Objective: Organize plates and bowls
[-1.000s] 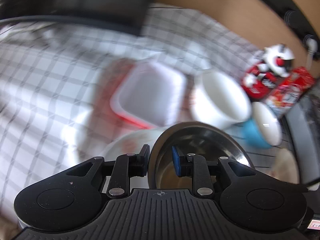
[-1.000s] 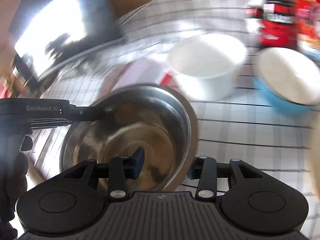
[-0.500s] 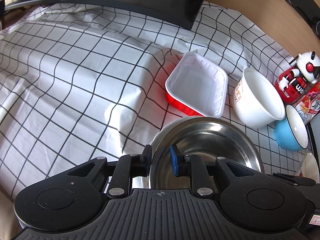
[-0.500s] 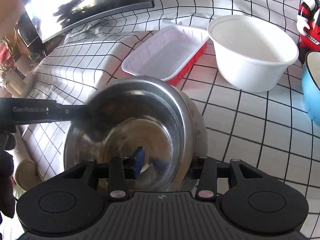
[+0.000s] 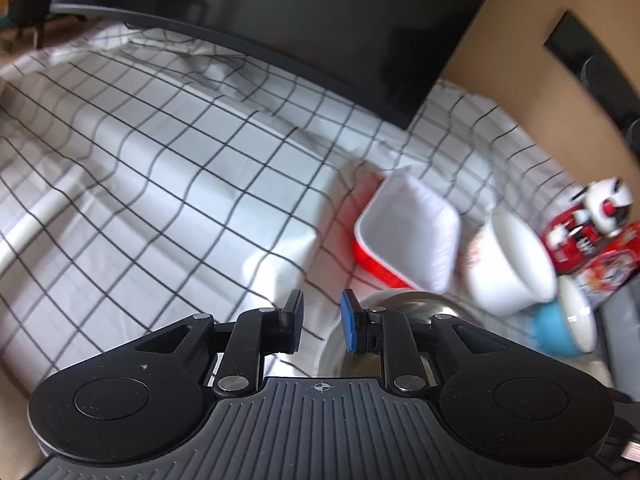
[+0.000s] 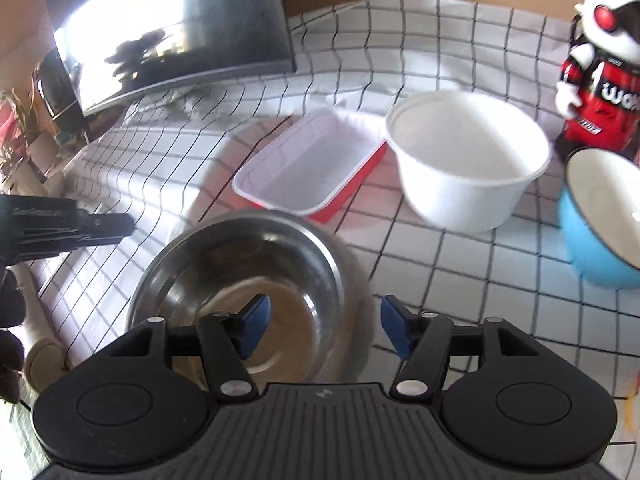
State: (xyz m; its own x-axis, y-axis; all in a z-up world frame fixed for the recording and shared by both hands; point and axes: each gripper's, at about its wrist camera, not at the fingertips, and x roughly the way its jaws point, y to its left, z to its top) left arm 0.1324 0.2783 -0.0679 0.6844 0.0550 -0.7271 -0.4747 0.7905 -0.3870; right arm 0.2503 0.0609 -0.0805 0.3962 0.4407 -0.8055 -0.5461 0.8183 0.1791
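Note:
A steel bowl (image 6: 240, 276) rests on the checked cloth (image 6: 460, 280) just in front of my right gripper (image 6: 324, 322). Its jaws are opening: one finger is inside the bowl, the other outside, and the near rim stands between them untouched. My left gripper (image 5: 320, 320) is to the left of the steel bowl (image 5: 400, 304), its jaws a narrow gap apart with only cloth behind them. In the right wrist view the left gripper (image 6: 120, 226) shows at the left, clear of the bowl.
Behind the steel bowl lie a red tray with a white inside (image 6: 308, 168), a white paper bowl (image 6: 468, 160) and a blue bowl (image 6: 600, 220). A toy figure (image 6: 600, 80) stands at the back right. A dark monitor (image 6: 172, 32) stands along the back left.
My left gripper has come off the bowl's rim and moved away to the left. The right jaws have widened off the rim. The bowl now sits level on the cloth.

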